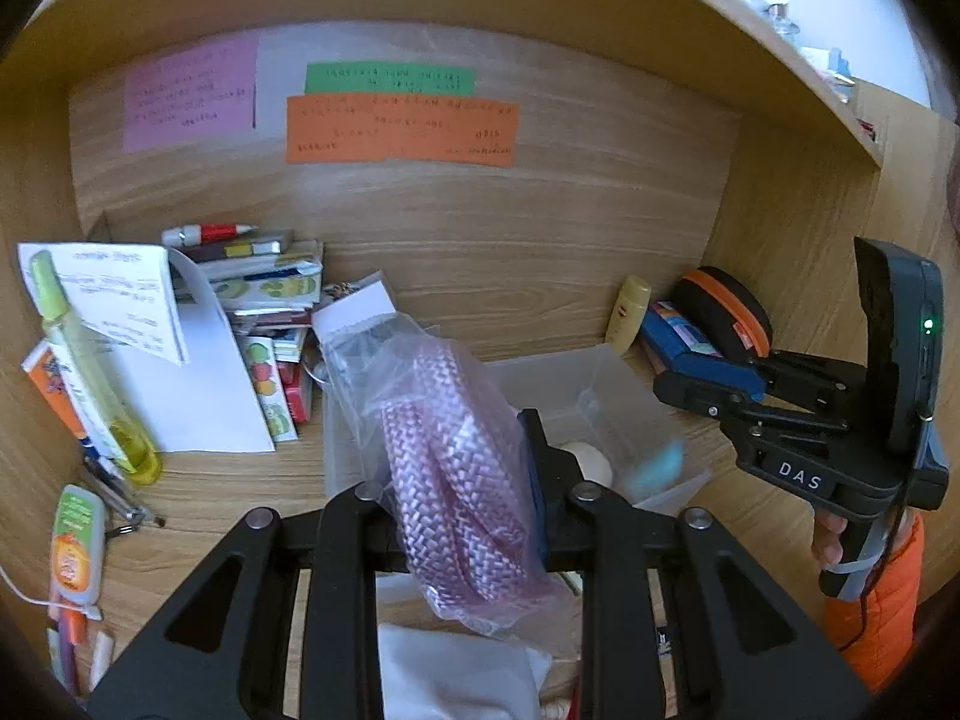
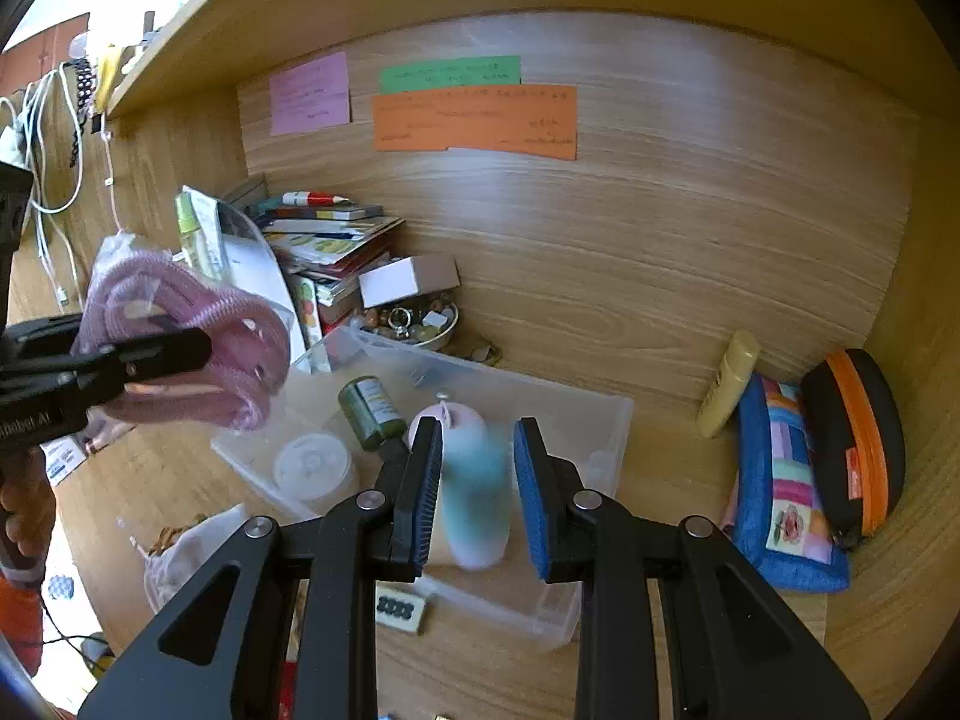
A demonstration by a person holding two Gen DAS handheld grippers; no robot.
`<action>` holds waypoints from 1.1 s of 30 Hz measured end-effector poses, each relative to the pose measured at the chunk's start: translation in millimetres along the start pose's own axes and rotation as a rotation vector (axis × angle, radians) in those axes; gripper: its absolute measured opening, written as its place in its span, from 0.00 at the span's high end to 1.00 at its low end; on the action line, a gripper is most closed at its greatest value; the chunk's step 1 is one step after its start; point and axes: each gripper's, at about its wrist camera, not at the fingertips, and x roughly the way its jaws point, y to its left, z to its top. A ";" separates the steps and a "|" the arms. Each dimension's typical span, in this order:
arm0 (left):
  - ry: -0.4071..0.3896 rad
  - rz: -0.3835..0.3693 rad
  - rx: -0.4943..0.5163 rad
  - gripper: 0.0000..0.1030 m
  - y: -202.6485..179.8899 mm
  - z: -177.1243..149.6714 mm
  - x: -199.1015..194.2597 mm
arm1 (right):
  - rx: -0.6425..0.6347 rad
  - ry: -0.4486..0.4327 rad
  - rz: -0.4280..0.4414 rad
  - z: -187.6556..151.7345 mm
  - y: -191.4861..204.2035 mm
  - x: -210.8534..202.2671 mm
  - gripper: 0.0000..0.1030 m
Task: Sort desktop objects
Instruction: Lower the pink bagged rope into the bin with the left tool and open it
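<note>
Above the clear bin, a bagged pink rope is clamped in the left claw; the right claw is held open around a blurred teal bottle.

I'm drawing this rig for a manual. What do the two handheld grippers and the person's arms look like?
Both the left gripper and the right gripper are matte black linkage frames with silver pivot bolts and ribbed blue pads. The right one reads "DAS" and has a green light. Sleeves are orange.
</note>
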 end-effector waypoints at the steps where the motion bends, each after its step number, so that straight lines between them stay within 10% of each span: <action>1: 0.007 -0.007 -0.004 0.76 1.2 0.5 5.1 | 0.000 0.003 0.000 0.9 -0.6 2.9 0.78; 14: 0.118 -0.030 -0.013 0.76 8.1 -6.9 60.5 | -0.011 0.050 -0.011 -6.9 -4.3 42.0 0.76; 33: 0.232 0.023 0.031 0.71 6.0 -22.2 98.6 | -0.098 0.031 -0.066 -14.0 12.2 52.1 0.25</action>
